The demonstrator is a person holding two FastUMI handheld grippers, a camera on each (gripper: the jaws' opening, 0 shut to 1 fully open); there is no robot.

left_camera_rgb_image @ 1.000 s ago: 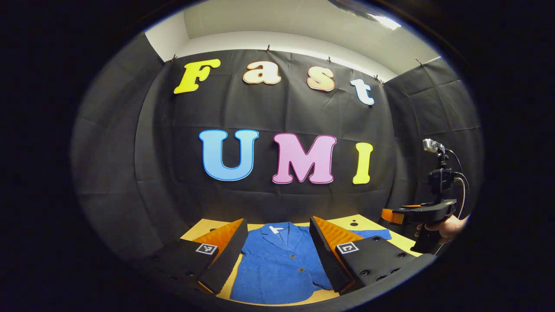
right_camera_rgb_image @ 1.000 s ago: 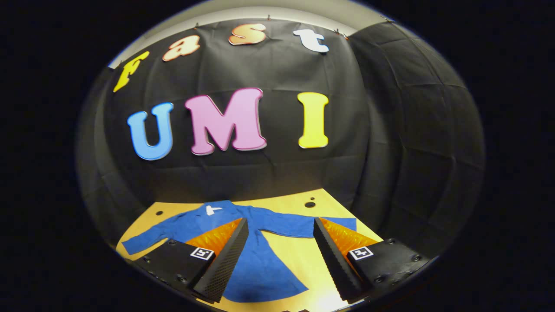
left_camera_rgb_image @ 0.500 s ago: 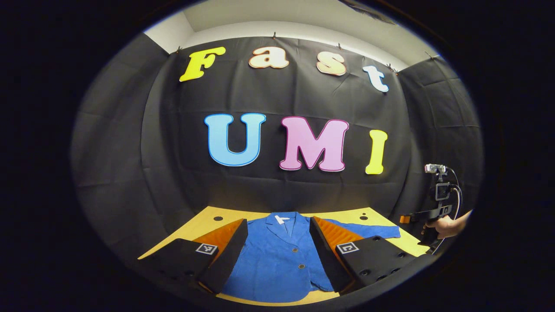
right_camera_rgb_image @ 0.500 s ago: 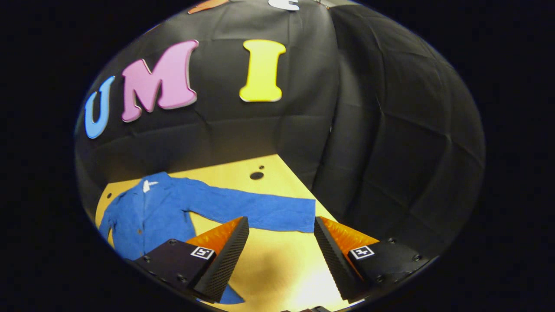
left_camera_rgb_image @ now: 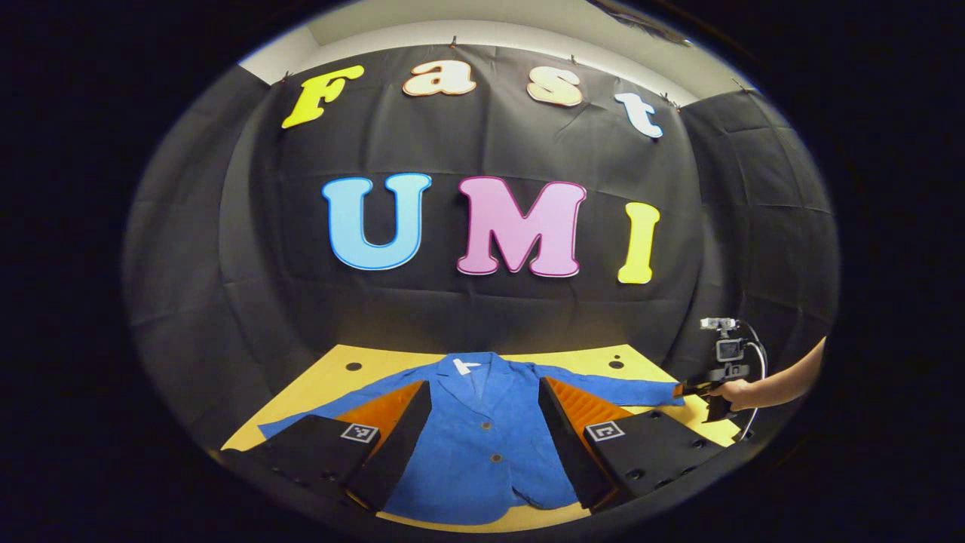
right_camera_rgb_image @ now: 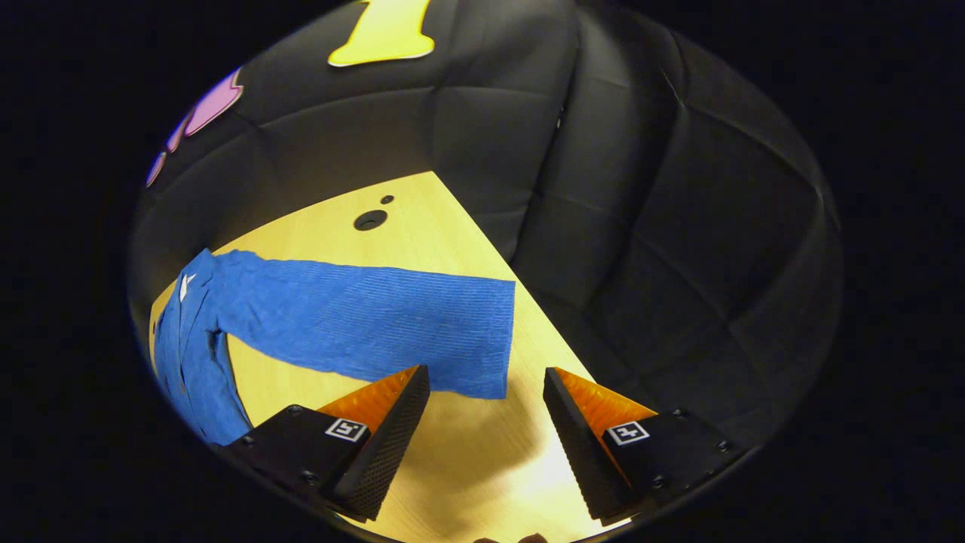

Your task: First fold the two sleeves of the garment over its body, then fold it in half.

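Blue jacket (left_camera_rgb_image: 482,445) lies flat, buttoned front up, on the yellow desk (left_camera_rgb_image: 332,369), its hem hidden behind the left gripper (left_camera_rgb_image: 482,430) and its spread fingers. Over right, the right gripper (right_camera_rgb_image: 486,430) hovers with fingers spread beside the sleeve cuff (right_camera_rgb_image: 482,339), not touching.
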